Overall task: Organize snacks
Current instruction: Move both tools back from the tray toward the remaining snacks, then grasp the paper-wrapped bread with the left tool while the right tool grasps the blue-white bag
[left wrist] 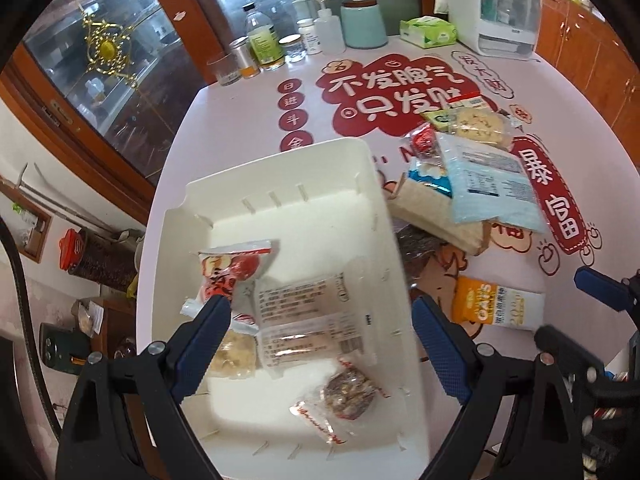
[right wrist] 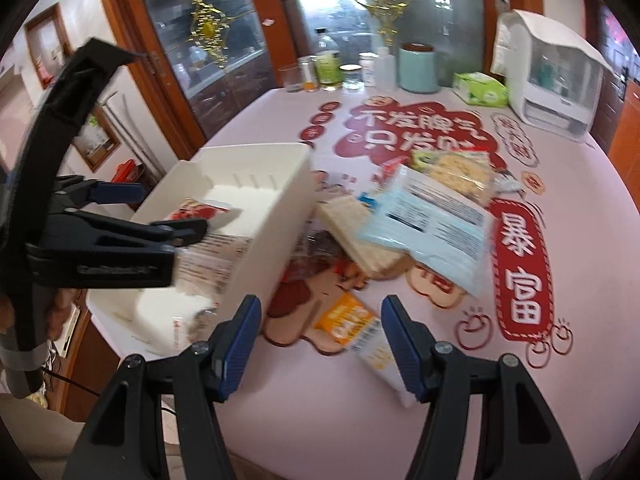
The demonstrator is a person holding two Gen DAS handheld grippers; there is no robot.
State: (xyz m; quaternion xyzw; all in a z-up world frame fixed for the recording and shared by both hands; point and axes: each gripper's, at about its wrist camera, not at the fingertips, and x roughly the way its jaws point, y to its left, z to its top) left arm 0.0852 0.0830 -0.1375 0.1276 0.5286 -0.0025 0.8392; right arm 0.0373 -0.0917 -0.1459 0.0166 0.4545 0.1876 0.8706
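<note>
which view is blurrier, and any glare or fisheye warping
Right wrist view is blurrier: the orange oats packet and white bin smear. Left wrist view is sharper, with a washed-out white bin floor. Both bend the table edge and darken at corners.

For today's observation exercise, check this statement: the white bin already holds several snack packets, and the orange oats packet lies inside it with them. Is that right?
Not quite. The white bin does hold several snack packets, but the orange oats packet is not inside it: it lies on the table outside the bin, between the open jaws of the right gripper. Both wrist views show it.
</note>
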